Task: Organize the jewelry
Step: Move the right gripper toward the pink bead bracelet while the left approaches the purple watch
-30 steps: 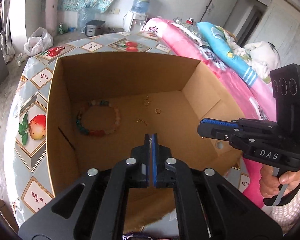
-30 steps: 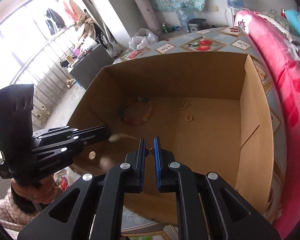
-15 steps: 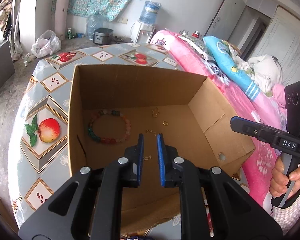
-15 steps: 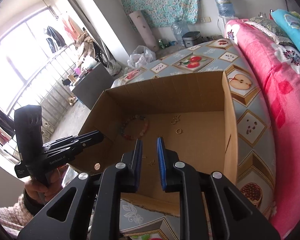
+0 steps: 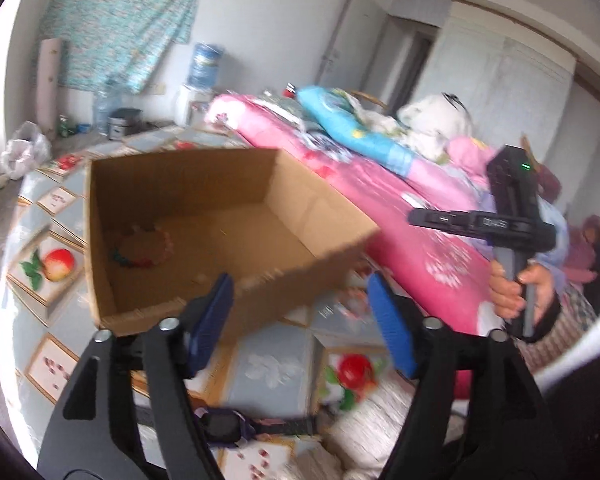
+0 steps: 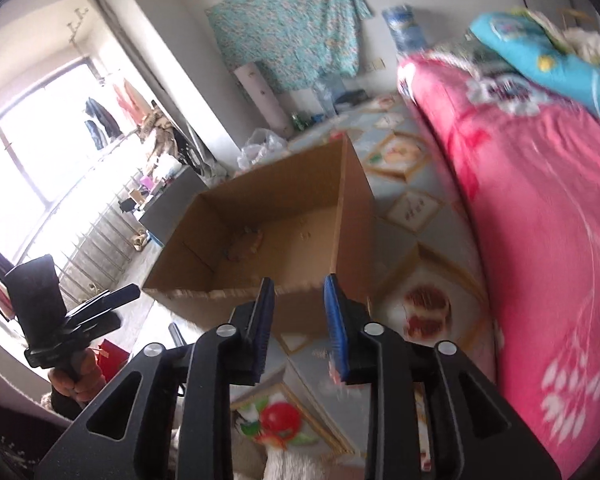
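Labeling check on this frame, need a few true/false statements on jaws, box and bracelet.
1. Left gripper jaws are open. True.
2. Right gripper is shut on a ring. False: its jaws are apart with nothing between them.
3. The bracelet lies inside the box. True.
4. The box sits on the pink bedding. False: it sits on the fruit-print tablecloth, beside the bedding.
5. Both grippers are inside the box. False: both are outside it, on its near side.
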